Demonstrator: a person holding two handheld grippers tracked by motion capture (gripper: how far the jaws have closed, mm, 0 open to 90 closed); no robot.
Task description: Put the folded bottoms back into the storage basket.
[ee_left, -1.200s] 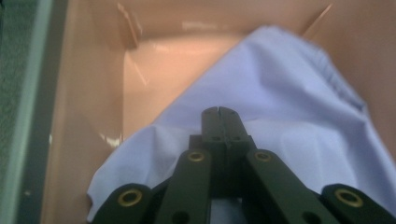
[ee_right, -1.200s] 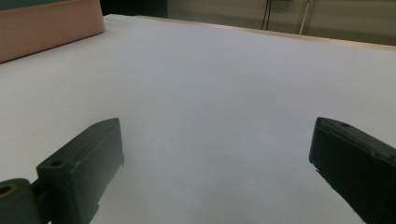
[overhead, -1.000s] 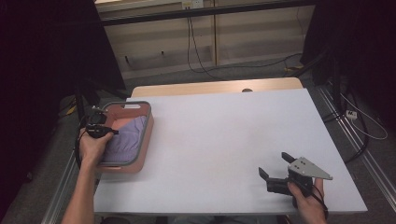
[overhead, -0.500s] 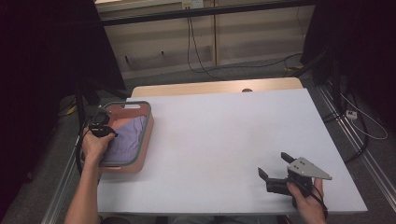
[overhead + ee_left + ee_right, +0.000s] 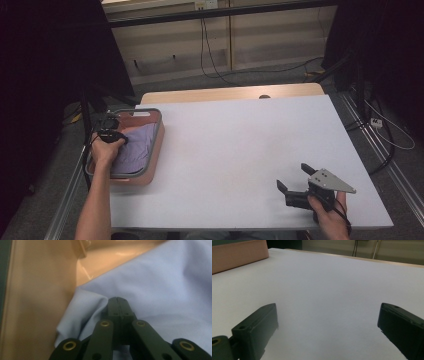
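My left gripper point(image 5: 111, 131) reaches into the tub point(image 5: 156, 145) at the table's point(image 5: 240, 150) left edge, its jaws clenched together with their tips against a fold of the lilac cloth point(image 5: 160, 290); whether fabric is pinched between them I cannot tell. The cloth lies inside the tub, bunched beside its tan wall. My right gripper point(image 5: 296, 179) rests low near the table's front right corner, well apart from the tub, its jaws released wide over bare tabletop.

Cloth point(image 5: 160, 290) cut by frame edge — grip unclear.
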